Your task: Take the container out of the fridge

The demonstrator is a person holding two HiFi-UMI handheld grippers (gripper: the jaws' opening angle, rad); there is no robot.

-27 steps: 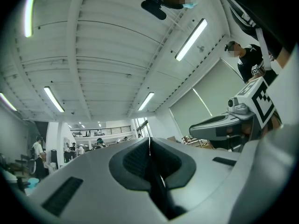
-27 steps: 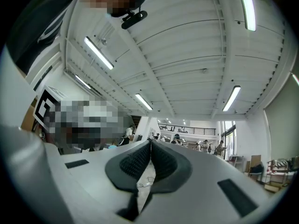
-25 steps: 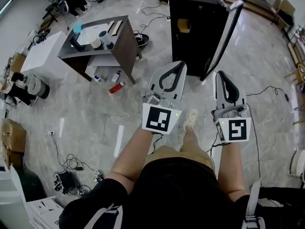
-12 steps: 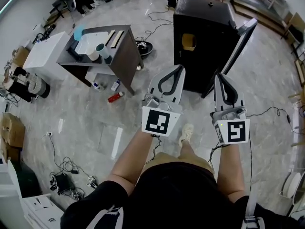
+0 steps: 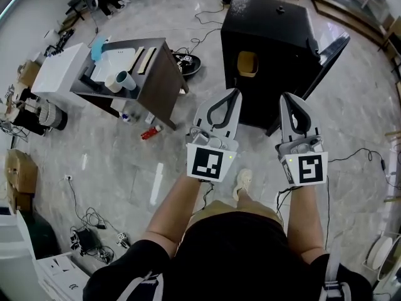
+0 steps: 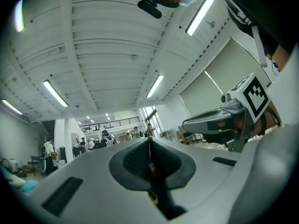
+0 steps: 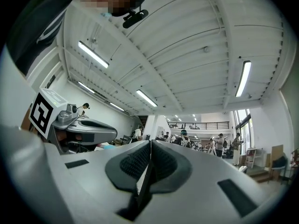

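we stand on the marble floor facing the black fridge, whose door hangs open on its right side. the container, a yellowish tub, sits inside the fridge's open front, apart from both grippers. we hold the left gripper and the right gripper side by side in front of our body, and their tips show against the fridge's lower front. each gripper's own view shows its jaws pressed together with nothing between them, pointing up at a ceiling with strip lights. left of the fridge stands a dark worktop with a white sink set in it and two cups on top. a red bottle lies on the floor near the worktop's base.
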